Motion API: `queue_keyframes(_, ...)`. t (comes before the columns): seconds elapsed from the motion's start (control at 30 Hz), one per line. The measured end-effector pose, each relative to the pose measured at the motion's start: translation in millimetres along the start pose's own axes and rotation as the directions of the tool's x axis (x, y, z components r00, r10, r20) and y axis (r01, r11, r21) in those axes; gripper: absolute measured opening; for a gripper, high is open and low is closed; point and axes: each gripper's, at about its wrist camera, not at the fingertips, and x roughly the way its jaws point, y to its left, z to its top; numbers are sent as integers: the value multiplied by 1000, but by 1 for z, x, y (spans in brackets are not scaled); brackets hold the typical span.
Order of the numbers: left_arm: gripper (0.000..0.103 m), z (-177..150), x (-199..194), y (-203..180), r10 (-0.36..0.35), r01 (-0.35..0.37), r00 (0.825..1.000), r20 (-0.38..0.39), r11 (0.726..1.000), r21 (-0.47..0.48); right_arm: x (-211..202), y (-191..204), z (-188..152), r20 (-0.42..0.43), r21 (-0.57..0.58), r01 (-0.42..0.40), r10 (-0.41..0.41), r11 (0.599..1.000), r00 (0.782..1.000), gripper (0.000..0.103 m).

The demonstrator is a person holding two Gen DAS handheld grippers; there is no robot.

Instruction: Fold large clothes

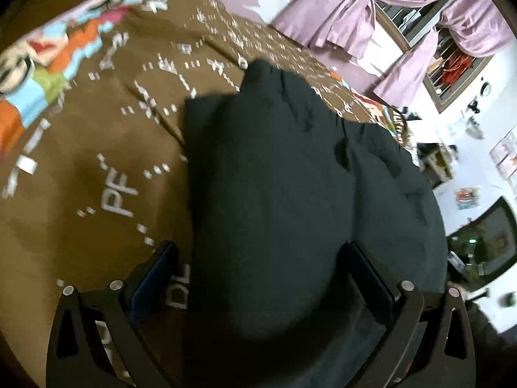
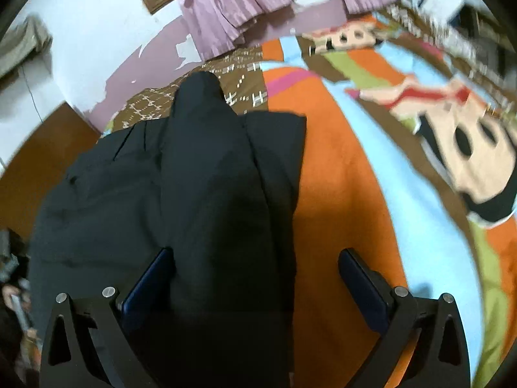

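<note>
Mid-fold, I judge: left gripper (image 1: 257, 268) and right gripper (image 2: 255, 274), both spread wide, hover over the dark folded fabric garment (image 1: 290, 177); next, pinching an edge

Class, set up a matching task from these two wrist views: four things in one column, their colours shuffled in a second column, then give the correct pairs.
Things:
1. garment
2. curtains
3. bedspread's lettered part
4. patch beside the garment, right wrist view

Colours:
A. orange
B. brown with white marks
C. lilac
D. black

Pairs: 1-D, 2-C, 3-B, 4-A
</note>
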Motion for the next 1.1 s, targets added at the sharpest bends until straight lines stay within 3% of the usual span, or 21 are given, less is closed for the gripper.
queue_keyframes(0.17,102,-1,-3,8,-71,70,997,-11,997,-38,-2,2,-5,-47,31,-66,67,997,997,103)
queue_keyframes(0.33,100,-1,-7,3,-77,76,997,-29,996,-38,0,14,-10,-113,27,-125,127,992,985,103)
queue_keyframes(0.47,82,-5,-7,-10,-39,39,999,-33,999,-17,4,27,-12,-141,31,-122,125,992,982,102)
queue_keyframes(0.63,55,-8,-15,-13,7,-8,1000,-15,999,-54,-1,36,-15,-139,60,-115,122,992,983,77)
queue_keyframes(0.73,36,-10,-29,-26,33,-33,999,19,999,-33,-9,45,-15,-117,76,-124,132,989,984,51)
queue_keyframes(0.8,28,-10,-38,-39,53,-53,998,39,999,-4,-18,54,-12,-90,66,-123,128,990,988,31)
queue_keyframes(0.9,20,-12,-52,-60,72,-76,994,76,996,48,-34,70,-5,-40,43,-131,133,990,990,22)
queue_keyframes(1.1,17,-6,-84,-102,66,-93,982,179,985,144,-57,123,8,26,-24,-198,199,980,980,18)
